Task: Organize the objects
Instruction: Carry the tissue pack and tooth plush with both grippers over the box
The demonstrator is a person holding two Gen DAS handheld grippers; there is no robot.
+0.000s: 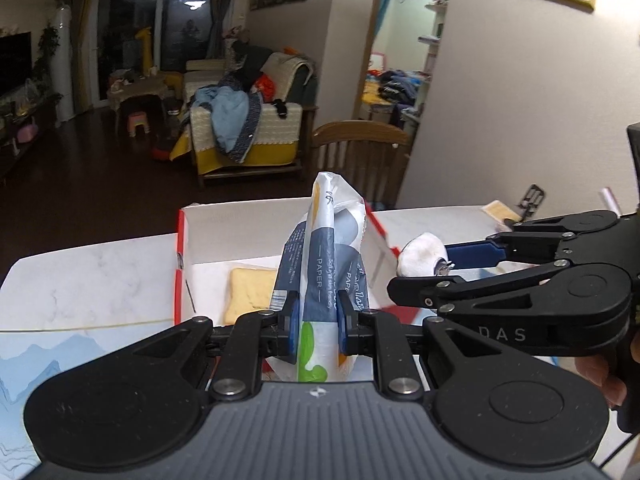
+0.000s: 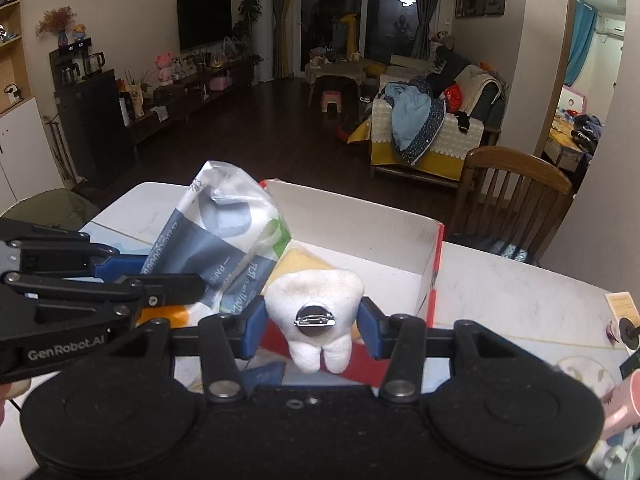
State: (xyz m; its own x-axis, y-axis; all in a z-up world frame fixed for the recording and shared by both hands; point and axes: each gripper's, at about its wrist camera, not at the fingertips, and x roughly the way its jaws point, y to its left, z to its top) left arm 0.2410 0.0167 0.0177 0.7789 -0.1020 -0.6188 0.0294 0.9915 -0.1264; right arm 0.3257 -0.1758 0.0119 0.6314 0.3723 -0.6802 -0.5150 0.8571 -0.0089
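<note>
1. Your left gripper point(image 1: 318, 330) points forward and downward over the near edge of the open box point(image 1: 240, 216), its blue pads clamped tight on a soft tissue pack point(image 1: 324, 264), which stands upright between them.
2. Your right gripper point(image 2: 316, 328) sits just beside the left one, angled downward too, its pads pressing the sides of a white tooth-shaped plush point(image 2: 320, 300); the metal clip on the plush faces the camera.
3. From the left wrist view, the plush point(image 1: 422, 260) and the right gripper point(image 1: 424, 270) hang to the right of the tissue pack, over the box's red corner.
4. The box is a white-lined cardboard one with red outer edges, standing on the pale marble-patterned table point(image 1: 80, 280).
5. Inside it, a yellow flat spongy piece point(image 1: 250, 292) lies on the floor of the box, beyond the tissue pack.
6. Both held things are above the near side of the box, neither yet resting in it.
</note>
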